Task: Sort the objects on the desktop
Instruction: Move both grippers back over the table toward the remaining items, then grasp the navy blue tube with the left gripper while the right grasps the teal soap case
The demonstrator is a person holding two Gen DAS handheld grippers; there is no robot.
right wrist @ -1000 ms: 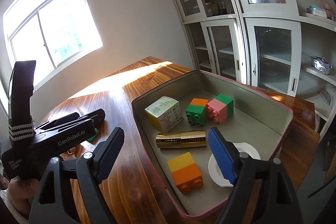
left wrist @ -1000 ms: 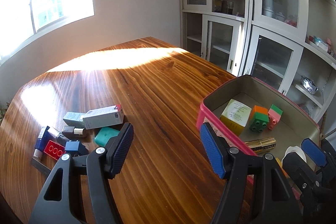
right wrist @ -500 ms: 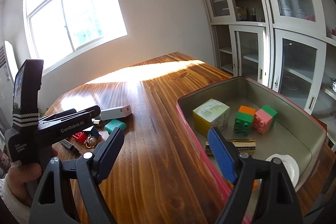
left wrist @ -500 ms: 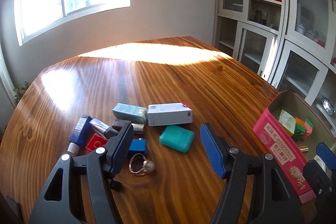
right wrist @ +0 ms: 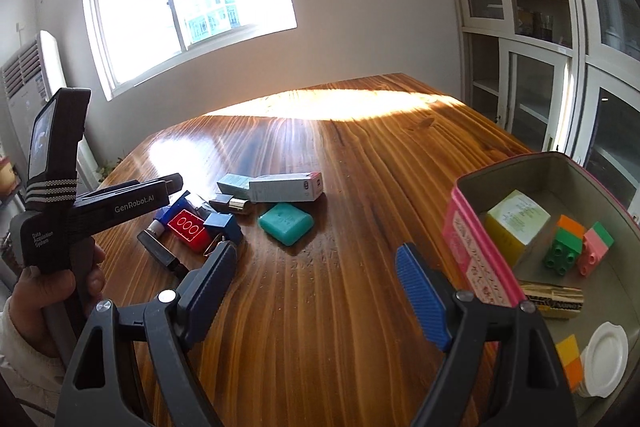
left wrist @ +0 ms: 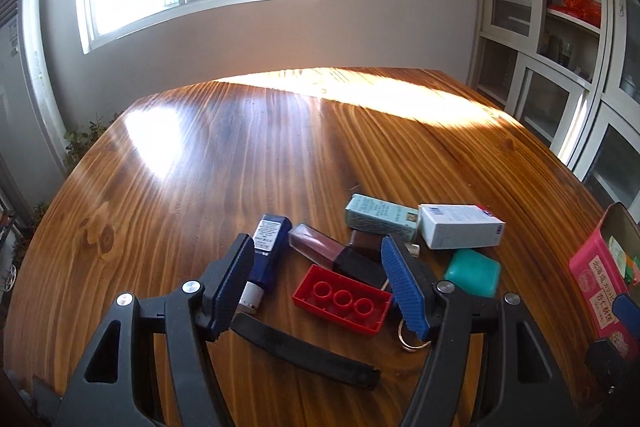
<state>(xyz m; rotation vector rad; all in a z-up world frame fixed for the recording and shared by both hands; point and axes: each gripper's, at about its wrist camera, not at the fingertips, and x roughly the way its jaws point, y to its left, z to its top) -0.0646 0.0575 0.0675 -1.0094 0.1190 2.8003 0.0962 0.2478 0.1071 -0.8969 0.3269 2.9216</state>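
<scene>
A heap of small objects lies on the wooden table: a red brick, a dark lip-gloss tube, a blue tube, a black strap, a teal case, a white box and a pale green box. My left gripper hangs open just above the red brick and holds nothing. My right gripper is open over bare wood between the heap and the pink tin. The teal case and red brick also show in the right wrist view.
The pink tin holds a yellow-green box, coloured bricks, a gold tube and a white lid. A key ring lies by the red brick. Glass-door cabinets stand at the right. A hand holds the left gripper.
Both grippers have swung left, away from the pink tin. The left one now hangs over the heap of objects; the right one has left the tin for bare table. Both stayed open.
</scene>
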